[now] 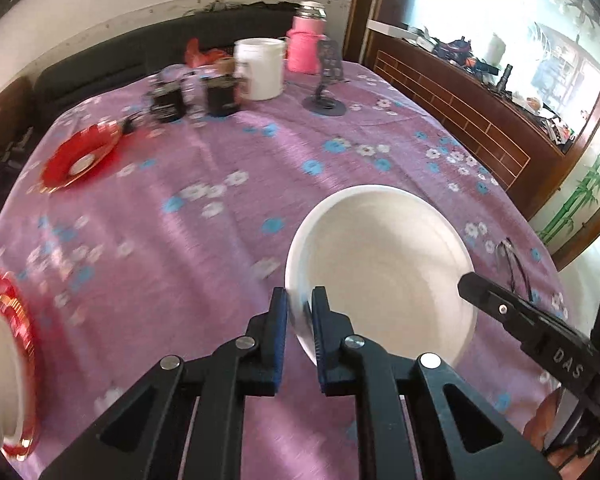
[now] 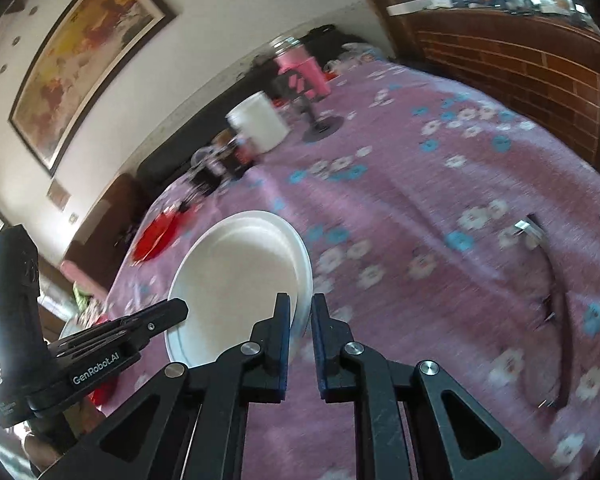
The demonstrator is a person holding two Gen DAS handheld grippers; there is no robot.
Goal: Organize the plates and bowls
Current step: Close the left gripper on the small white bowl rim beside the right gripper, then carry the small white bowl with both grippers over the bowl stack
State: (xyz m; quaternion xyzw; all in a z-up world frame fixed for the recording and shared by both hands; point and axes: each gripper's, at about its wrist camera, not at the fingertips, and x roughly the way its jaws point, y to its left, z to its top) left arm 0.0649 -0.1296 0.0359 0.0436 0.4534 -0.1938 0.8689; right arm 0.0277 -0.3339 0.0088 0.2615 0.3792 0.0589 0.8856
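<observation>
A round table under a purple floral tablecloth (image 1: 228, 200) is filling most of both views, with a dark sofa (image 1: 112, 56) sitting behind it and a framed painting (image 2: 80, 60) hanging on the wall above. A white bowl (image 1: 380, 272) is sitting tilted over the near part of the cloth, and both grippers are gripping it at once: the left gripper (image 1: 300, 312) is clenching its 2 jaws on the bowl's near-left rim, while the right gripper (image 2: 300, 316) is clamping its 2 jaws on the opposite rim, so the bowl is hanging between them. At the far edge a white bucket (image 1: 260, 68), a pink bottle (image 1: 306, 44) and 2 dark jars (image 1: 196, 96) are standing close together, with a black phone stand (image 1: 326, 92) just beside them. A red scalloped plate (image 1: 80, 160) is lying alone toward the left side of the cloth, well apart from the bowl. Another red-rimmed dish (image 1: 8, 364) is showing at the left edge of the left wrist view, though blur is making its shape hard to read. A pair of glasses (image 2: 540, 280) is lying on the cloth to the right of the bowl.
</observation>
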